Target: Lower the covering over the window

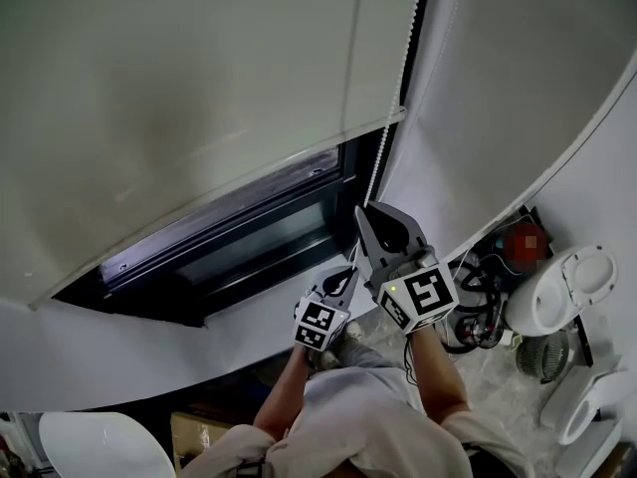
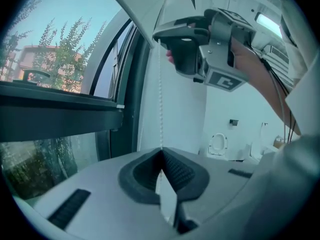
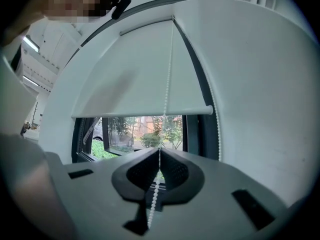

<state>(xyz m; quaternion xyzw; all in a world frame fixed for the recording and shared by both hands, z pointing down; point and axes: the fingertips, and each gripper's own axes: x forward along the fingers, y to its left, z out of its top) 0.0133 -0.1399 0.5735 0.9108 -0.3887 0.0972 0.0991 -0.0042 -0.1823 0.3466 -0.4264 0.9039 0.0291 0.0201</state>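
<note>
Head view from above; both gripper views face the window (image 3: pixel 145 129) (close).

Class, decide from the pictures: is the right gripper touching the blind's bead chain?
Touching. In the right gripper view, the right gripper is shut on the bead chain, pinched between its pads.

The wide cloth window blind (image 1: pixel 199 78) was plain white, with no pattern. The thin white bead chain (image 3: pixel 167 84) looked like a row of tiny white dots. The dark window frame (image 1: pixel 249 242) was black.

The left gripper (image 2: pixel 161 151) and the right gripper (image 3: pixel 160 151) were pale grey, with black bumpy pads inside. The square marker cube (image 1: pixel 318 325) on each one had black and white squares.

The smooth curved wall (image 1: pixel 498 88) was white. Outside, the leafy trees (image 3: pixel 150 134) were green, the clear sky (image 2: pixel 65 4) was light blue, and the far building (image 2: pixel 35 59) was pinkish. The round toilet seat (image 1: pixel 582 277) was white.
</note>
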